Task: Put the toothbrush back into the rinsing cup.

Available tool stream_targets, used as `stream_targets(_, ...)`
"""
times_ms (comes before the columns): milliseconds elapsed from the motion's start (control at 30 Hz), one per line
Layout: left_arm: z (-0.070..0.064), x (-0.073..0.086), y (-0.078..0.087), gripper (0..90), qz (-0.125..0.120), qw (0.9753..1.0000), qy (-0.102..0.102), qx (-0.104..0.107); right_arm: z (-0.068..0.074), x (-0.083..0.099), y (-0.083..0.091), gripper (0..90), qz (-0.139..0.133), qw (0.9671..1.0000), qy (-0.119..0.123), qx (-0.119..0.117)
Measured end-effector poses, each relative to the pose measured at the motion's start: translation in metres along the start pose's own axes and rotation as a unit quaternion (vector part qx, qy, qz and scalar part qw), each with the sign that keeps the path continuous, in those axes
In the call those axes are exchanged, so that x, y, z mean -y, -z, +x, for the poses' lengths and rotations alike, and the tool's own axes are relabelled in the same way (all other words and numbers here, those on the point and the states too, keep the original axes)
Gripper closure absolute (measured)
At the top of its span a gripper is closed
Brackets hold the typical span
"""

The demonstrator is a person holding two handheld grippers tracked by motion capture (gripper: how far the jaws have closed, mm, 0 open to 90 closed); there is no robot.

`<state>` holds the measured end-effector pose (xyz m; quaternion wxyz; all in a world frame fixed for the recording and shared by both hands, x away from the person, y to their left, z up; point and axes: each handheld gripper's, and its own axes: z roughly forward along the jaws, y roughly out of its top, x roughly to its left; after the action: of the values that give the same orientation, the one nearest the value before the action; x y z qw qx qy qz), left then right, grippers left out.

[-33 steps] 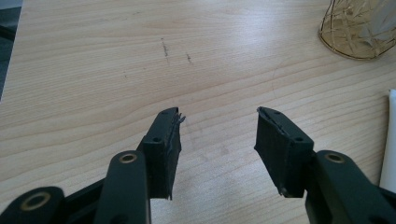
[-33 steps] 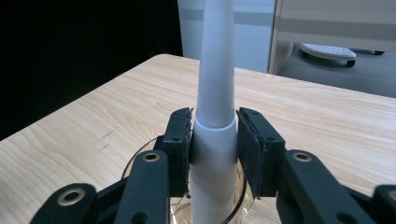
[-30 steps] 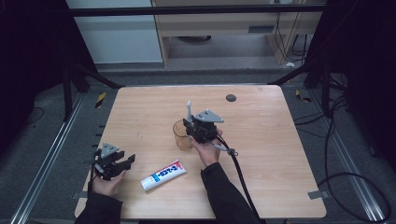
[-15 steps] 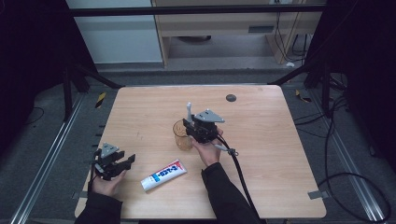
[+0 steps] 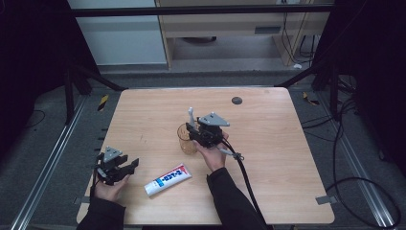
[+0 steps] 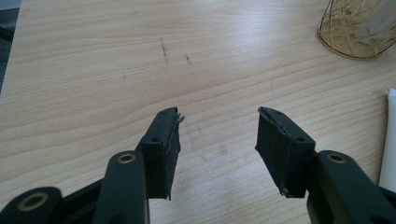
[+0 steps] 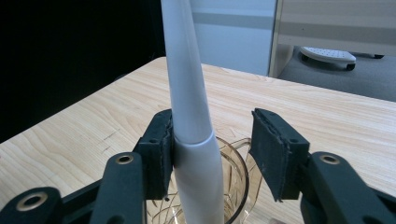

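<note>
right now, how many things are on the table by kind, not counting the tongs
toothbrush: 1, standing in the cup
amber glass cup: 1
toothpaste tube: 1
small dark disc: 1
total: 4

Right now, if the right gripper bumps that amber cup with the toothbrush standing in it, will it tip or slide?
Probably tips: the toothbrush stands tall, leaning above the cup rim, raising the weight. The cup looks like thin clear plastic, likely light, so it may slide on the smooth table first.
</note>
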<state>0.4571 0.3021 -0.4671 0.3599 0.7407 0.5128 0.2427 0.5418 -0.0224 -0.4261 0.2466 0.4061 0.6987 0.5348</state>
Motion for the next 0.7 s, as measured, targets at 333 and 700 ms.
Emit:
stream_targets(333,-0.001,0.0,0.002,49.0,-0.009,0.9999,-0.013,-0.008,0.004,0.0,0.003,33.6,0.004,0.9999,0.005,-0.011)
stream_targets(700,-0.003,-0.001,0.004,53.0,-0.019,0.9991,-0.027,-0.026,0.006,0.0,0.024,27.1,0.018,0.9995,0.013,-0.022)
